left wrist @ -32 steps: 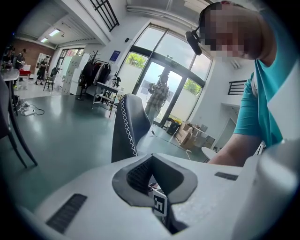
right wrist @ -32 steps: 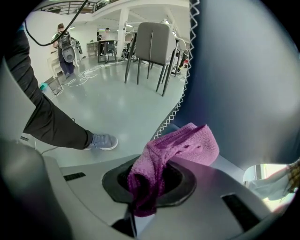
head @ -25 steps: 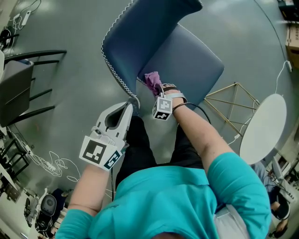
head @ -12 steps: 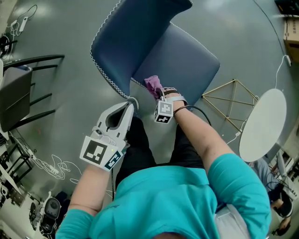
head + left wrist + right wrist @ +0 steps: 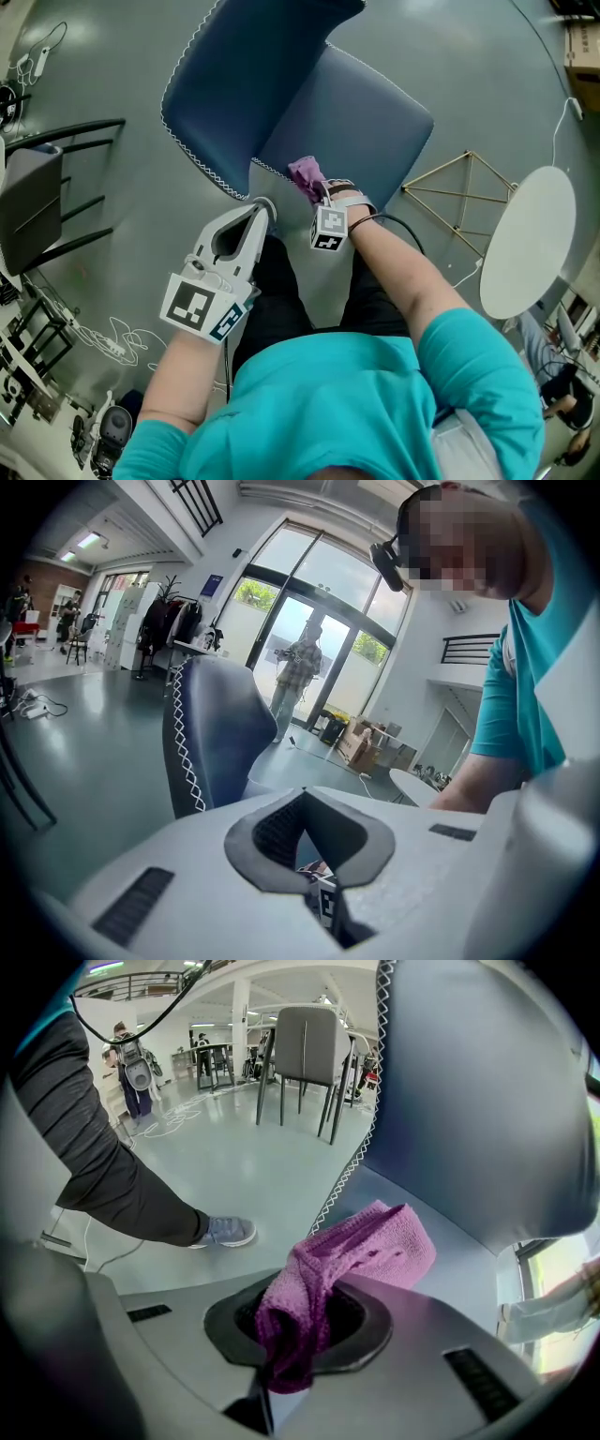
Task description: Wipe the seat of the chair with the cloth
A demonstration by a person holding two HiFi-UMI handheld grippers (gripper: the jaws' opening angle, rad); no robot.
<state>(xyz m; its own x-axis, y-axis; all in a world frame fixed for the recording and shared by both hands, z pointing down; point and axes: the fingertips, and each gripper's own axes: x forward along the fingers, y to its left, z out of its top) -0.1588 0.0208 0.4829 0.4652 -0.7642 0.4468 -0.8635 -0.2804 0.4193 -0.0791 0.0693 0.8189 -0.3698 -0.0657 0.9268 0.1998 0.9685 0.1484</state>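
Observation:
The blue padded chair has its seat (image 5: 370,117) to the right and its white-stitched back (image 5: 239,75) to the left. My right gripper (image 5: 317,192) is shut on a purple cloth (image 5: 304,173) at the seat's near edge, close to where seat and back meet. In the right gripper view the cloth (image 5: 352,1255) bunches out of the jaws of the right gripper (image 5: 298,1335) over the seat (image 5: 459,1251), below the back (image 5: 478,1091). My left gripper (image 5: 262,210) hangs shut and holds nothing, off the chair's near corner. The left gripper view has the back (image 5: 211,733) ahead.
A round white table (image 5: 530,244) and a gold wire frame (image 5: 459,202) stand right of the chair. A black chair (image 5: 37,187) and floor cables (image 5: 103,328) lie to the left. A person's dark leg (image 5: 103,1176) and a grey chair (image 5: 305,1049) are beyond the seat.
The chair has drifted left and up in the head view. My right gripper with the cloth has slid slightly nearer along the seat's edge. The left gripper has stayed put.

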